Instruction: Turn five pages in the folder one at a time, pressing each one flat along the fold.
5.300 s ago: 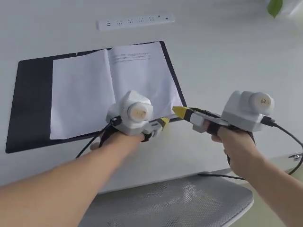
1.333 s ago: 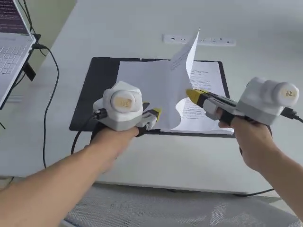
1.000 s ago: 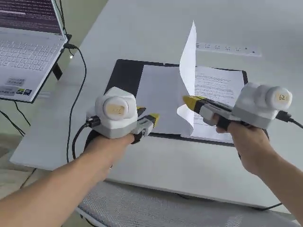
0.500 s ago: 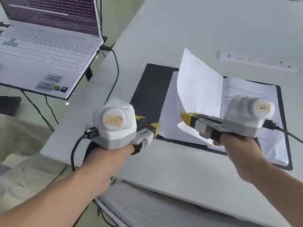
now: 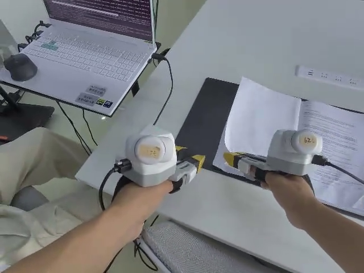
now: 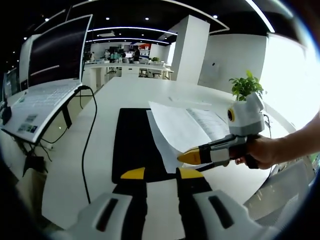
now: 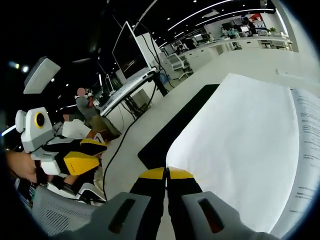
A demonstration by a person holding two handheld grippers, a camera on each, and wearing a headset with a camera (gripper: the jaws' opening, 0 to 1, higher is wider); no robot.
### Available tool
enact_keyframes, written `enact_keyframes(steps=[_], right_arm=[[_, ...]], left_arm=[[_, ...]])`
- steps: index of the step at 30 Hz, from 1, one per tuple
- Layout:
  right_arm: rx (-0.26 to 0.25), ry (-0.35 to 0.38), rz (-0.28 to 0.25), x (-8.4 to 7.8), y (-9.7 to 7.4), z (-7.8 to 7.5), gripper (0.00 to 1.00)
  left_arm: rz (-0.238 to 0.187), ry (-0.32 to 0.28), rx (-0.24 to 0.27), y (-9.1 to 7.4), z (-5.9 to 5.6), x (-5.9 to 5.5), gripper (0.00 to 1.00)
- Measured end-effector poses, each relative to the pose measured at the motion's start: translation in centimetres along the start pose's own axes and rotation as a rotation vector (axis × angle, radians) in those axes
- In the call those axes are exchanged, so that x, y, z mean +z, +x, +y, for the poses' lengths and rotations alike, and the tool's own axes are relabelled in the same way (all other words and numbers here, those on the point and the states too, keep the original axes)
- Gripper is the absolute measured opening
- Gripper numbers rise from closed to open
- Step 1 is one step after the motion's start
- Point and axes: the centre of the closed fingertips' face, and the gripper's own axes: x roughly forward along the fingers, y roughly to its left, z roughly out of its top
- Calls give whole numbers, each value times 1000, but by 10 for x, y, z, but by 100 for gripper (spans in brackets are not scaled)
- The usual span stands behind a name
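Note:
A black folder lies open on the white table, with a printed page on its right side. My right gripper is shut on the bottom corner of a white page, held low over the folder's left half. In the right gripper view its yellow tips meet on the corner of that page. My left gripper hovers open near the table's front edge, left of the folder, holding nothing. In the left gripper view its jaws stand apart, and the right gripper comes in from the right.
An open laptop stands at the left on a lower surface, with a mouse beside it and a black cable running down. A power strip lies behind the folder. A potted plant stands further back.
The right gripper has swung the upright page over to the left and down, so it now lies low over the folder's left half. The left gripper stays open near the front edge.

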Motion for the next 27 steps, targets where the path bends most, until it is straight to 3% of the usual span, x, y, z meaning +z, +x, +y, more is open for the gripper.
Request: enact_keyframes(steps=[12,17,20,27], right_arm=[[-14,48,43,-15,14,-17,1],[37,77,38,-17,15,-4,12],[62,72,29,-14,8,0,14],[116,103,-63,15,-32,-2,10]], left_arm=[[24,-7,-7,4,-2,-7,20],[30,-5,-9,8,-2,-9,20],[39,-3,-15,14,-4,-12,20],[65,31,-55,35,-17,-17,16]])
